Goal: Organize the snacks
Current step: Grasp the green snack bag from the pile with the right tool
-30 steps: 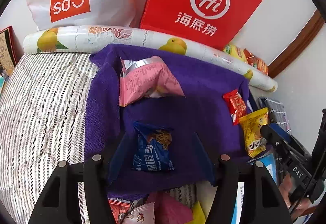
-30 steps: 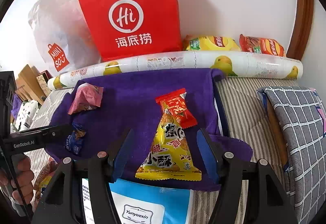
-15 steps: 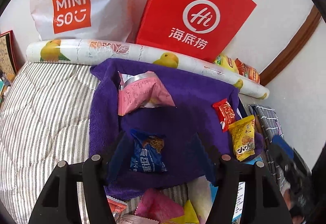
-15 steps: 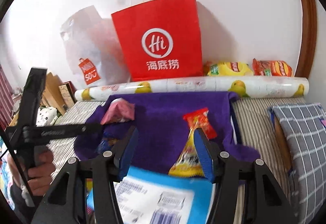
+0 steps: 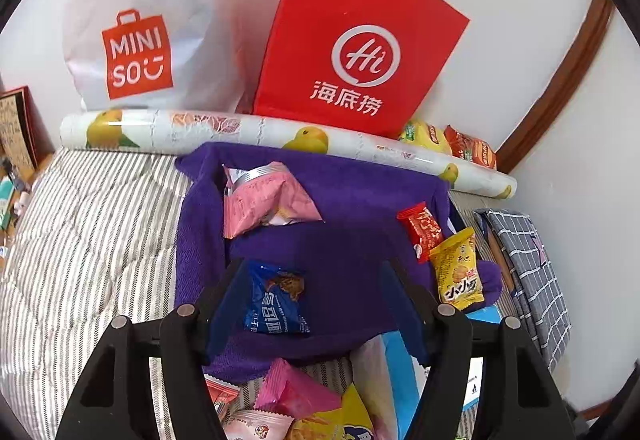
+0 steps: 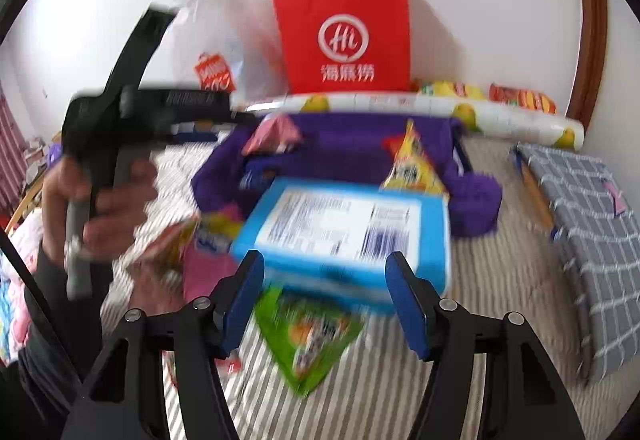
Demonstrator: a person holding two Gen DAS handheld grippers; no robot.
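Left tongs [image 5: 310, 294] released above blue crinkled snack packet [image 5: 275, 298] on purple towel [image 5: 360, 196], right tongs [image 6: 324, 296] released, empty, over green snack packet [image 6: 308, 336]

Both wrist views toward purple towel [image 5: 344, 240]
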